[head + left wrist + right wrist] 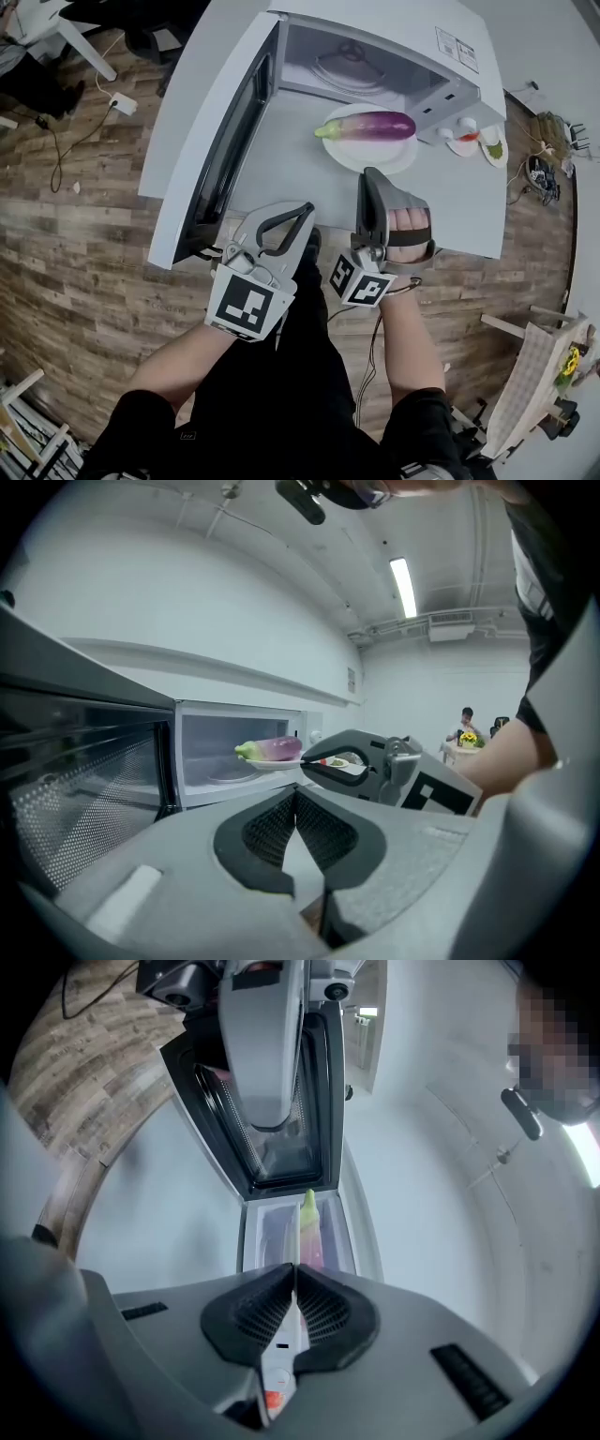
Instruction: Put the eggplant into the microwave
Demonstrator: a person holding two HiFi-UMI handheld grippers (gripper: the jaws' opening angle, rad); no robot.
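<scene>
A purple eggplant (pixel 372 125) with a green stem lies on a white plate (pixel 349 153) on the white table (pixel 281 155), just in front of the open microwave (pixel 394 37). Its door (pixel 220 141) swings out to the left. Both grippers hover at the table's near edge, short of the plate. My left gripper (pixel 305 209) is shut and empty, beside the door. My right gripper (pixel 368 174) is shut and empty, pointing at the plate. The left gripper view shows the eggplant (pixel 272 750) before the cavity; the right gripper view shows the eggplant (pixel 309 1227) straight ahead.
A glass turntable (pixel 347 67) sits inside the microwave. Two small plates with food (pixel 466 141) stand on the table right of the microwave. The table's front edge (pixel 441 251) drops to wooden floor. A person (pixel 466 722) sits far off in the room.
</scene>
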